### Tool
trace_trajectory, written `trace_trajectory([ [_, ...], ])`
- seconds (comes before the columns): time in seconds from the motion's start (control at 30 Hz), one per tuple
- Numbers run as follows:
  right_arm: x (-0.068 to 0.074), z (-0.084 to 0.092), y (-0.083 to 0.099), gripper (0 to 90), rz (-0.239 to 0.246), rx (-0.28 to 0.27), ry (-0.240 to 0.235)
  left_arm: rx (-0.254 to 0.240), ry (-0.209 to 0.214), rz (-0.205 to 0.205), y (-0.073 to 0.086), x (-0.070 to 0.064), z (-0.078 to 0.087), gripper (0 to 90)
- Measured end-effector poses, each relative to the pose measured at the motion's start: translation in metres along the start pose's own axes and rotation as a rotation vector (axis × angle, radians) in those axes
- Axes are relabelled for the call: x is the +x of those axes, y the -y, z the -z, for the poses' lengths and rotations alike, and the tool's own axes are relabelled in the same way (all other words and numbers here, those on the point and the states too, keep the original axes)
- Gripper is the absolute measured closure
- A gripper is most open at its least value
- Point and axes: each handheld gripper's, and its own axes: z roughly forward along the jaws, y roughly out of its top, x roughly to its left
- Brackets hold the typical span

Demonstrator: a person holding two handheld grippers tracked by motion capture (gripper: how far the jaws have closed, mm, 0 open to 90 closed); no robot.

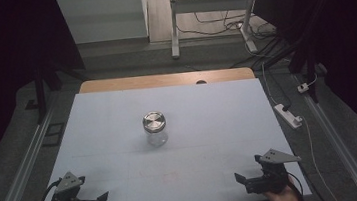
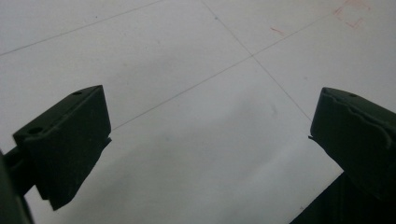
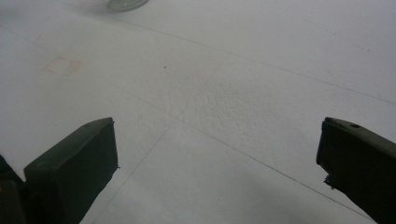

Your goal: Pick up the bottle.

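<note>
A glass jar [image 1: 155, 129] with a metal lid stands upright at the centre of the high view on the white desk [image 1: 208, 112]. The left gripper [image 1: 101, 198] sits at lower left and the right gripper [image 1: 241, 179] at lower right, both with jaws spread wide, well apart from the jar.
</note>
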Motion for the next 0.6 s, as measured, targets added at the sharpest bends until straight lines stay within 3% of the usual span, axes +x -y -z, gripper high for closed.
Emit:
trace_trajectory([
  [0.6, 0.0013, -0.0019, -0.0009, 0.0, 0.018, 0.012, -0.008, -0.011, 0.047, -0.033, -0.0087, -0.0053, -0.004, 0.0],
])
